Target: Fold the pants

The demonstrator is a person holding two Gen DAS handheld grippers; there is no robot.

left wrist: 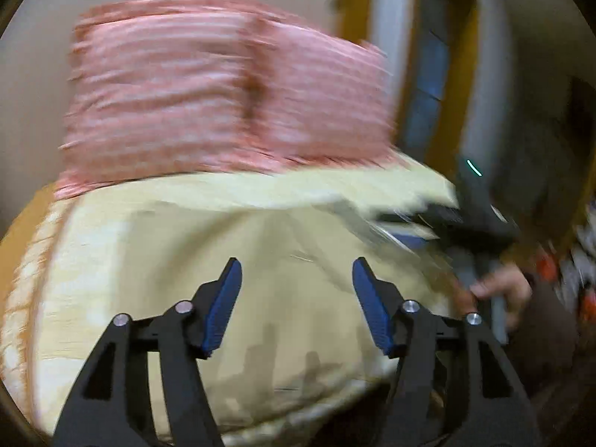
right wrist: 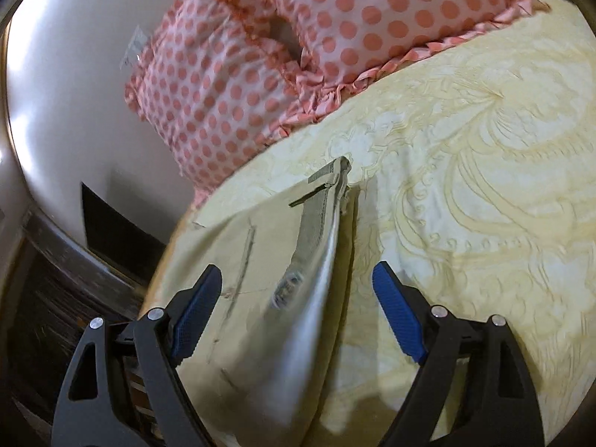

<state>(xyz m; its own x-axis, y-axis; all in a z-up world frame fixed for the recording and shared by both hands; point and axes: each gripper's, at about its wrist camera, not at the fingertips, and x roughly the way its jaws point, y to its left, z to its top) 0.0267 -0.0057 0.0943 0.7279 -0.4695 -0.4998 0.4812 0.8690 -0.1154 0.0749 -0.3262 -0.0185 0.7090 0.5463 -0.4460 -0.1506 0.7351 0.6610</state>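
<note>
Khaki pants (right wrist: pixel 260 283) lie on a pale yellow patterned bedspread (right wrist: pixel 484 193), waistband end with a belt loop (right wrist: pixel 327 178) raised into a ridge. My right gripper (right wrist: pixel 298 290) is open, its blue pads either side of that ridge, holding nothing. In the blurred left wrist view my left gripper (left wrist: pixel 296 298) is open above the pants' flat cloth (left wrist: pixel 260 279). The other gripper (left wrist: pixel 465 219) shows at the right with a hand (left wrist: pixel 499 290) on its handle.
Two pink polka-dot pillows (right wrist: pixel 298 37) lie at the head of the bed against a white wall (right wrist: pixel 56 93). The bed's edge drops to a dark floor (right wrist: pixel 56 298) at the left. A door frame (left wrist: pixel 428 74) stands behind the bed.
</note>
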